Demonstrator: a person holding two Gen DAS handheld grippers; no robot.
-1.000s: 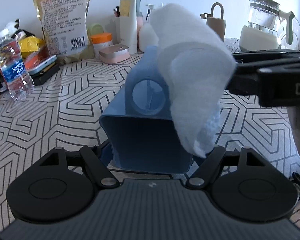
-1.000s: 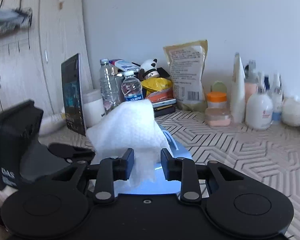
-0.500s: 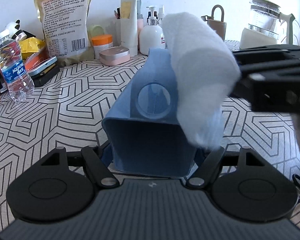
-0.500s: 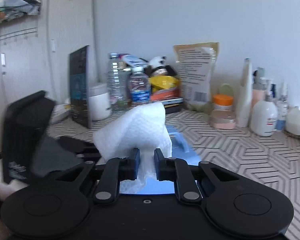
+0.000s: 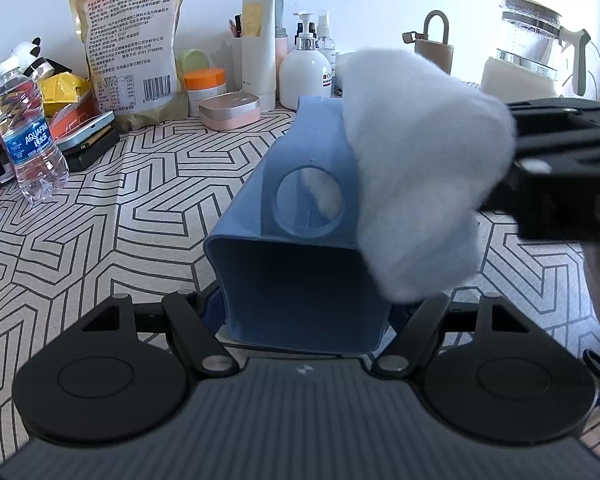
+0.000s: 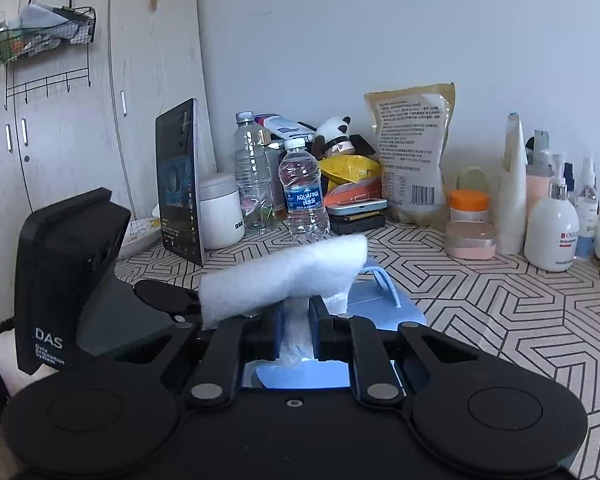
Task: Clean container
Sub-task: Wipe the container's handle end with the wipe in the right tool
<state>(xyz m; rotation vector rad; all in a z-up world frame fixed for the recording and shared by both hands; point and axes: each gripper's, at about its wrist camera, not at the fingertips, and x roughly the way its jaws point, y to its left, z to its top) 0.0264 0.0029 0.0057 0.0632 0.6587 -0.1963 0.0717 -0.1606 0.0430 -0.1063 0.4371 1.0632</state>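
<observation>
Gripping the blue container above the patterned surface, the left gripper has its fingers clamped on the near end, while the right gripper pinches a white wipe against the container's right side; wiping appears under way, unfinished.

My right gripper is matte black, silver rivets at its linkages; beside it, my left gripper reads "DAS".
</observation>
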